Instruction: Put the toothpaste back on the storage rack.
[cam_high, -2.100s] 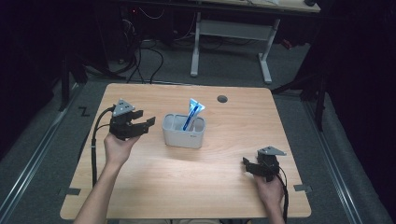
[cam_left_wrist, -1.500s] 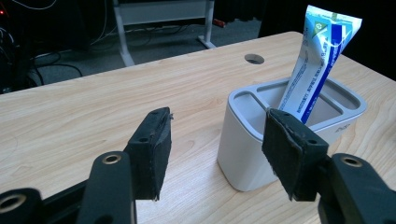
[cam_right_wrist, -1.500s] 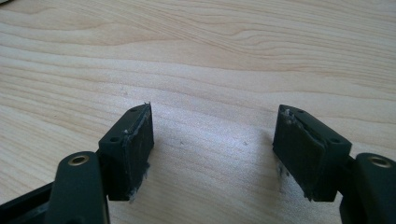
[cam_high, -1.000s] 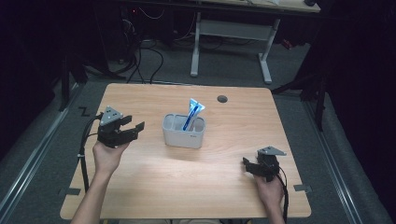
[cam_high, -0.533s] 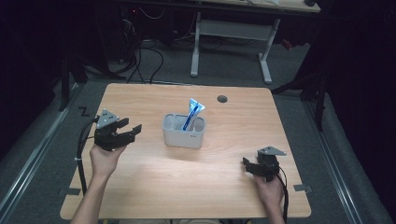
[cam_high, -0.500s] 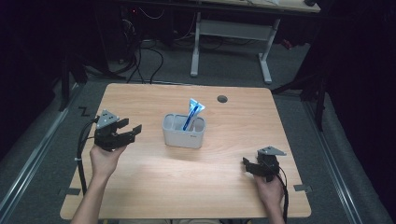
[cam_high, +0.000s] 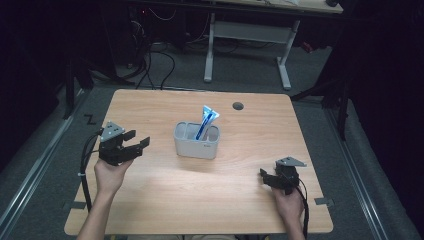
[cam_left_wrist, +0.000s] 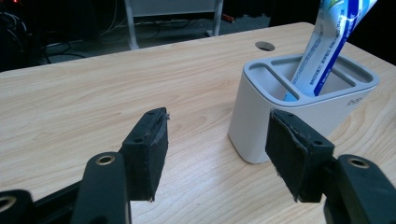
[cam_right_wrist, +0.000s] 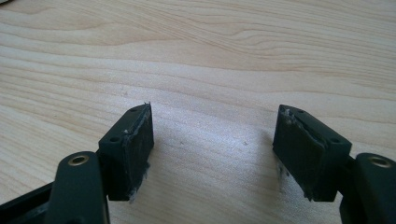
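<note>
A white compartmented holder (cam_high: 196, 140) stands at the table's middle, with a blue and white tube (cam_high: 206, 120) leaning upright in it. My left gripper (cam_high: 138, 139) hovers left of the holder, apart from it and pointing toward it. In the left gripper view the holder (cam_left_wrist: 299, 112) and tube (cam_left_wrist: 331, 42) lie beyond the right jaw. That gripper (cam_left_wrist: 217, 140) is open; its jaws have just been opening, with nothing between them. My right gripper (cam_high: 263, 177) rests near the front right of the table. It (cam_right_wrist: 212, 140) is open over bare wood.
A round cable hole (cam_high: 238, 106) sits in the table's far side, right of centre. The left gripper's cable (cam_high: 86, 160) hangs over the left edge. Behind the table stand a desk frame (cam_high: 282, 55) and floor cables on dark carpet.
The left gripper has drawn back to the left, away from the holder, and its jaws have spread a little. The right gripper has kept still.
</note>
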